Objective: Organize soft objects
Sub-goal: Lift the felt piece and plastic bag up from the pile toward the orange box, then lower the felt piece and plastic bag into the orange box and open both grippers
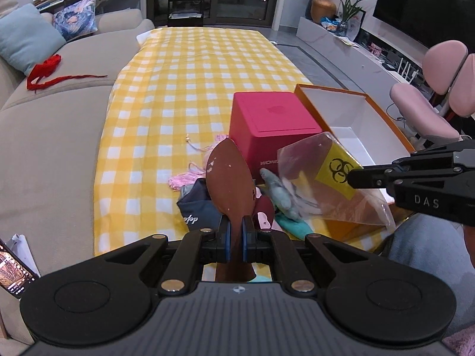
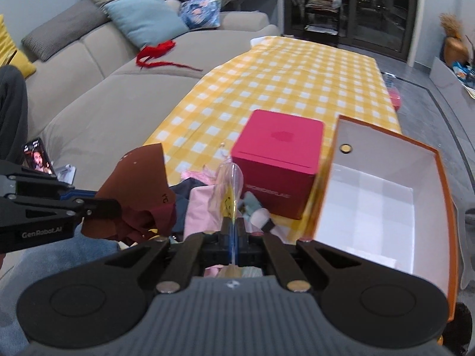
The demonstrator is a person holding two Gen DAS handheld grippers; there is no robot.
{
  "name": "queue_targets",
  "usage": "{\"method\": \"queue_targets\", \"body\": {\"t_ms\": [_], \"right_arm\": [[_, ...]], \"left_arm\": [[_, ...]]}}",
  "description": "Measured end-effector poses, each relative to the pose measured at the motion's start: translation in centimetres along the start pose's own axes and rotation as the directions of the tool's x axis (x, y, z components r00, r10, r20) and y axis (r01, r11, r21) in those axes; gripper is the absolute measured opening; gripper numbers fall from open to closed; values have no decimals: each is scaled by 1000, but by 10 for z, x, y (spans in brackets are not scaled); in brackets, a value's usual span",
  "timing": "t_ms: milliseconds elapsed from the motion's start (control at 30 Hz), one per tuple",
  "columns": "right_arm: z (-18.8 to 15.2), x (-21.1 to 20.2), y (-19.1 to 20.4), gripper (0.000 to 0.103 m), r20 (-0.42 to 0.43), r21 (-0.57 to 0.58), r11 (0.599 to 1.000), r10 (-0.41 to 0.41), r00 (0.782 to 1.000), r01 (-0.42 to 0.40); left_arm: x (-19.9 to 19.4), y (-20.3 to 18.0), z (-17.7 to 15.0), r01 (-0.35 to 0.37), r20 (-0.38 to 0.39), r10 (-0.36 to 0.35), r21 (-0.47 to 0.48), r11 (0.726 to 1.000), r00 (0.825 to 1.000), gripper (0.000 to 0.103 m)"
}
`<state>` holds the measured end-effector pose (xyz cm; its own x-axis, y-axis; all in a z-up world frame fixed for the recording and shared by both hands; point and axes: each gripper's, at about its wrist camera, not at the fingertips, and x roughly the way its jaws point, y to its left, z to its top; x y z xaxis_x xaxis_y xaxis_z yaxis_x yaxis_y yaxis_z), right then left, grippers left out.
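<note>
So right now we've got both grippers loaded. Our left gripper is clamped on a brown fabric piece that sticks up straight ahead of the fingers, and our right gripper is pinched tight on the edge of a clear plastic bag with a yellow biohazard label.

Looks to us like the bagging step: one side holds the bag, the other brings the cloth over. Next move probably needs the bag mouth opened up somehow, since from the right wrist view it's edge-on and looks flat.

The rest of the soft pile sits just beyond both sets of fingertips, touching the red box. The open orange box is right of the right fingers, its near wall close. Ahead past the red box the checkered cloth gives plenty of room.
</note>
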<state>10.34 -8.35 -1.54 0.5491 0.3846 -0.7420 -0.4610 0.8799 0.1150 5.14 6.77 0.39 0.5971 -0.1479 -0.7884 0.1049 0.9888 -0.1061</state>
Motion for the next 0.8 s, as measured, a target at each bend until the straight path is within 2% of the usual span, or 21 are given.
{"method": "queue_targets", "body": {"t_ms": [267, 533, 700, 800], "right_arm": [[-1, -31, -29, 0, 75, 60, 997, -52, 996, 48], [9, -60, -68, 0, 149, 113, 986, -140, 979, 124], [12, -60, -97, 0, 139, 128, 976, -193, 971, 175], [12, -51, -114, 0, 105, 129, 970, -218, 970, 204]], "left_arm": [[-12, -29, 12, 22, 41, -24, 54, 998, 999, 8], [-14, -66, 52, 115, 119, -126, 96, 989, 985, 8], [1, -99, 80, 194, 133, -214, 150, 970, 968, 8], [18, -119, 93, 212, 115, -235, 185, 960, 965, 8]]}}
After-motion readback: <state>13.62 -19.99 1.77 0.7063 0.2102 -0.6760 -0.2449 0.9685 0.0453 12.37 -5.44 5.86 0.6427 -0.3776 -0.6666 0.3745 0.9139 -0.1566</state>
